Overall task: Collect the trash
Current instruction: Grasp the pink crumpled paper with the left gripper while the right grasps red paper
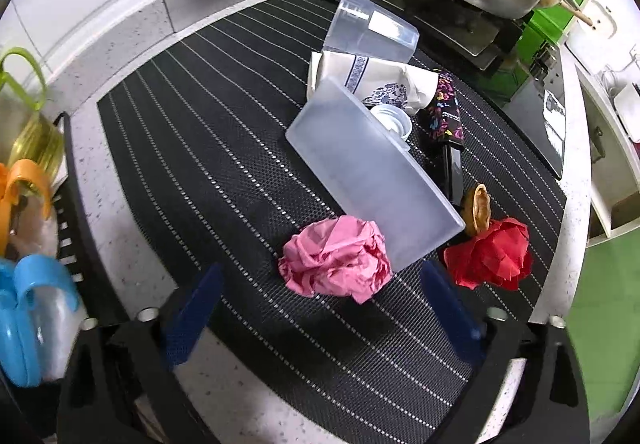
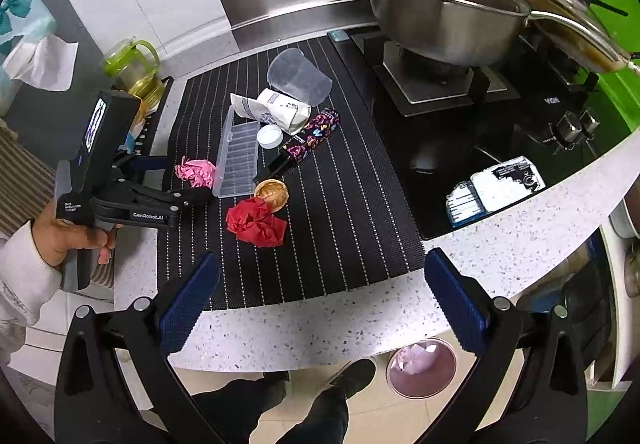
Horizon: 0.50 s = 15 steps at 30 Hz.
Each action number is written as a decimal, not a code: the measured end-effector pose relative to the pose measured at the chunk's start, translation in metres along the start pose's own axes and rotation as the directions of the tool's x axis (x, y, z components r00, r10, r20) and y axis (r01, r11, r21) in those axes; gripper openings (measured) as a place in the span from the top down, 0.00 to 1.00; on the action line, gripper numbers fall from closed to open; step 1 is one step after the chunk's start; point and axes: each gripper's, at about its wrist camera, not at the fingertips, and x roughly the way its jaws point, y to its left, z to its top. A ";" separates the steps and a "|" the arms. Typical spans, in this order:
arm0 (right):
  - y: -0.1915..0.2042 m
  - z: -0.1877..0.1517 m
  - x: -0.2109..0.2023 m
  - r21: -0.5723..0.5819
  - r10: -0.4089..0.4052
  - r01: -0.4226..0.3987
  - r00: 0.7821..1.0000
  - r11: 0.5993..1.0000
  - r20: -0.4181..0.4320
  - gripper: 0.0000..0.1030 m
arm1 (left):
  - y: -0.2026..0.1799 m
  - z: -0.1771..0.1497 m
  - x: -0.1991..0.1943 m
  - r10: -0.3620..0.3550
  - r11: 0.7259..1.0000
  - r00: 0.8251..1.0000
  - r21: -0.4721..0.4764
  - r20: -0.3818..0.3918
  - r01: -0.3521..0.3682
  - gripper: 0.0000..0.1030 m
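A crumpled pink paper ball (image 1: 336,258) lies on the striped black mat (image 1: 200,164), just ahead of and between the blue pads of my left gripper (image 1: 324,300), which stands open and clear of it. A red paper ball (image 1: 490,258) and a brown shell (image 1: 478,210) lie to its right. From the right wrist view the left gripper (image 2: 180,180) straddles the pink ball (image 2: 196,171), near the red ball (image 2: 256,222). My right gripper (image 2: 324,296) is open and holds nothing, above the counter's front edge.
A translucent box (image 1: 368,168), clear cup (image 1: 370,26), paper bag (image 1: 376,84), white cap (image 1: 394,118) and floral wrapper (image 1: 446,112) crowd the mat. A lidded steel pot (image 2: 440,16) sits on the stove. Bottles (image 1: 28,132) stand left. A pink bin (image 2: 422,368) is on the floor.
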 end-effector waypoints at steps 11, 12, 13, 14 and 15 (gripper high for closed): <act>0.010 0.007 0.013 -0.011 0.013 -0.013 1.000 1.000 -0.013 0.03 | 0.004 -0.003 -0.003 -0.046 0.999 0.999 -0.011 -0.014 0.046 0.63; 0.013 0.008 0.016 -0.016 0.017 -0.017 1.000 1.000 -0.015 0.03 | 0.005 -0.004 -0.007 -0.049 0.999 0.999 -0.013 -0.010 0.049 0.63; 0.015 0.009 0.018 -0.020 0.020 -0.020 1.000 1.000 -0.017 0.03 | 0.005 -0.005 -0.010 -0.049 0.999 0.999 -0.015 -0.006 0.049 0.63; 0.017 0.011 0.021 -0.025 0.025 -0.025 1.000 0.999 -0.020 0.03 | 0.006 -0.006 -0.013 -0.050 0.999 0.999 -0.019 0.000 0.050 0.63; 0.020 0.012 0.024 -0.031 0.029 -0.029 0.999 0.999 -0.024 0.03 | 0.007 -0.006 -0.015 -0.051 0.998 0.999 -0.025 0.005 0.051 0.63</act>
